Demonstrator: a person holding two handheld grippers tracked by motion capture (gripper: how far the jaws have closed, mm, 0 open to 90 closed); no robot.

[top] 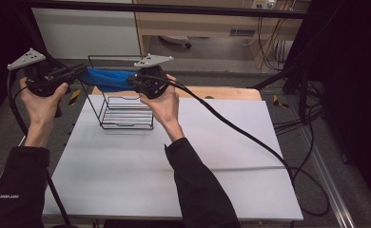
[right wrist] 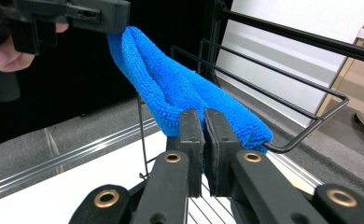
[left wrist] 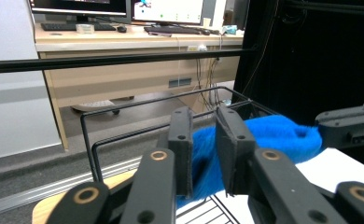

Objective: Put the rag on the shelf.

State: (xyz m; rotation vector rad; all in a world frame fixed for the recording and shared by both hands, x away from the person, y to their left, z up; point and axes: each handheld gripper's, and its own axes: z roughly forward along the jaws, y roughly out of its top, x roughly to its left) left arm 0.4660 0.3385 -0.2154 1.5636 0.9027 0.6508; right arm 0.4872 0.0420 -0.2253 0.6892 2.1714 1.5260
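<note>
Cloth (top: pixel 108 79): blue, stretched level between both grippers above the wire rack (top: pixel 126 114).
Left gripper (left wrist: pixel 207 154): fingers slightly spread around the cloth's left end, loosely.
Right gripper (right wrist: pixel 203 140): fingers pinching the cloth's right end.
Long axis: left to right, over the rack's top.
Worktop (top: pixel 174 171): white, beneath the rack.

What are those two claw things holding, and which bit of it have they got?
A blue cloth, stretched over the wire rack. The right gripper pinches one end; the left gripper has the other end between slightly parted jaws.
</note>
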